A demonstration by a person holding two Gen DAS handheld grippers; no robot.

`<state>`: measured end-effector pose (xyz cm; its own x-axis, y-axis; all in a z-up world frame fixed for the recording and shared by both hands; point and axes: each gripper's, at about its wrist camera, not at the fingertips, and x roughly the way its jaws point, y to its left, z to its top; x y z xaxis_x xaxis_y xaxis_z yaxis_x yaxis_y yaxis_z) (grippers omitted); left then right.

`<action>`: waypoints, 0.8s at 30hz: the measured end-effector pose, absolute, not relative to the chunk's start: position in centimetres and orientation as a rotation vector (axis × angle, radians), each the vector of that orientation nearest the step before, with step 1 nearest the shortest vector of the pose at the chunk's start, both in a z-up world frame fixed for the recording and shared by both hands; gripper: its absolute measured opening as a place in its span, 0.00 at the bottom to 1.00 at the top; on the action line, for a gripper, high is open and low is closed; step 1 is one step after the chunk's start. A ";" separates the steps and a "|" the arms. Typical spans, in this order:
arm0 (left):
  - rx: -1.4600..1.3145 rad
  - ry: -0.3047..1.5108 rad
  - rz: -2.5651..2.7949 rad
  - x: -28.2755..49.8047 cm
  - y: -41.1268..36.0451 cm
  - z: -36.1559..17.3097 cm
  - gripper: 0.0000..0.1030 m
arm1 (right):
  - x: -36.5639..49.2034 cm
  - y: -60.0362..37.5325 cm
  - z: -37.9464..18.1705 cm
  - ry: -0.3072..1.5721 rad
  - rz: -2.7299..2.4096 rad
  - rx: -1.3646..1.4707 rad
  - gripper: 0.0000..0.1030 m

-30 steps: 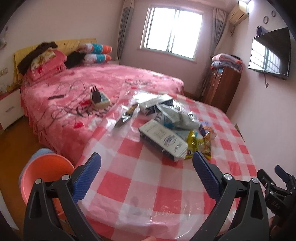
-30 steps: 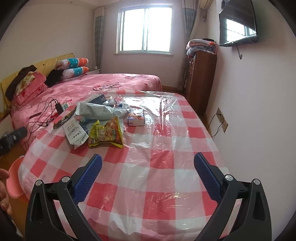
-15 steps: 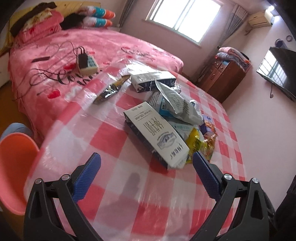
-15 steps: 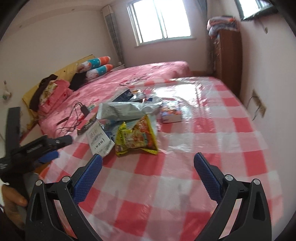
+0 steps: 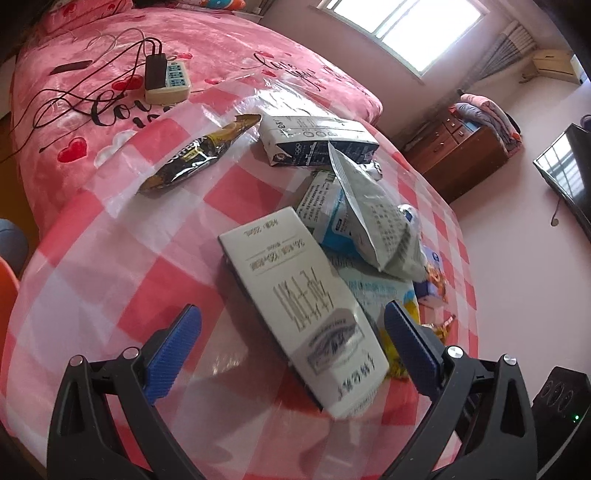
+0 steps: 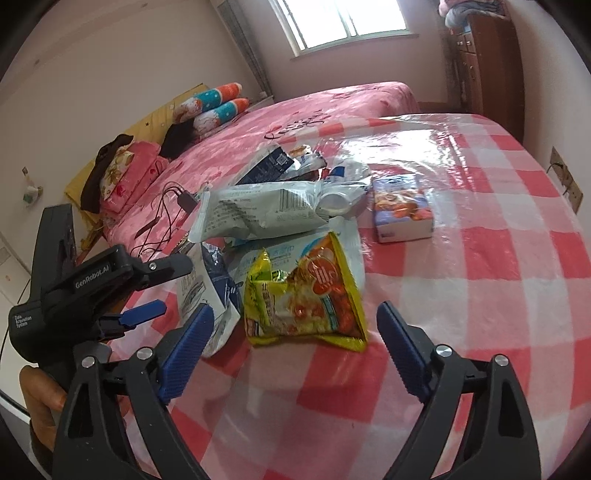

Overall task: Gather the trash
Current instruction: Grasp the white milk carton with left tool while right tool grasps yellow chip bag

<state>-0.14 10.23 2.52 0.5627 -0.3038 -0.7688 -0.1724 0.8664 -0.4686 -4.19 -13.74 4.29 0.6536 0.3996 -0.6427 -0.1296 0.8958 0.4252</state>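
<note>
A table (image 5: pixel 110 258) under a red-and-white checked cloth fills the lower frame. Upper left, a pink bed (image 5: pixel 240 48) carries a power strip (image 5: pixel 168 79) with black cables. A wooden dresser (image 5: pixel 469 147) stands at right below a window (image 5: pixel 406 26); striped pillows (image 6: pixel 218 105) lie upper left.

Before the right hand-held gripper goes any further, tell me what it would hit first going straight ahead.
Probably the yellow snack packet, lying just ahead between the right hand-held gripper's open, just-narrowing pads; depth is hard to judge.

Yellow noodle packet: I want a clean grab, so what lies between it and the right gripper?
Only bare checked tablecloth separates the right gripper from the yellow noodle packet, in the right wrist view.
</note>
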 end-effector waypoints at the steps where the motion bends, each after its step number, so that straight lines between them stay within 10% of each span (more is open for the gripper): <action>1: -0.533 0.991 -0.077 0.3 10.1 2.4 0.97 | -3.9 -13.6 4.1 0.812 0.310 0.357 0.86; 9: -0.509 1.028 -0.059 2.1 9.5 1.6 0.92 | -1.4 -11.7 2.7 0.836 0.321 0.301 0.86; 18: -0.494 1.038 -0.061 2.5 9.3 1.1 0.62 | -0.7 -10.8 1.7 0.846 0.286 0.255 0.86; 24: -0.532 1.019 -0.065 1.8 10.1 1.0 0.56 | -1.0 -11.4 1.3 0.858 0.236 0.244 0.67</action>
<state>1.76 10.13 1.01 0.5340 -0.2937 -0.7928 -0.1910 0.8716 -0.4515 -1.03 -11.38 1.25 0.6317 0.3014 -0.7142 -0.1066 0.9463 0.3051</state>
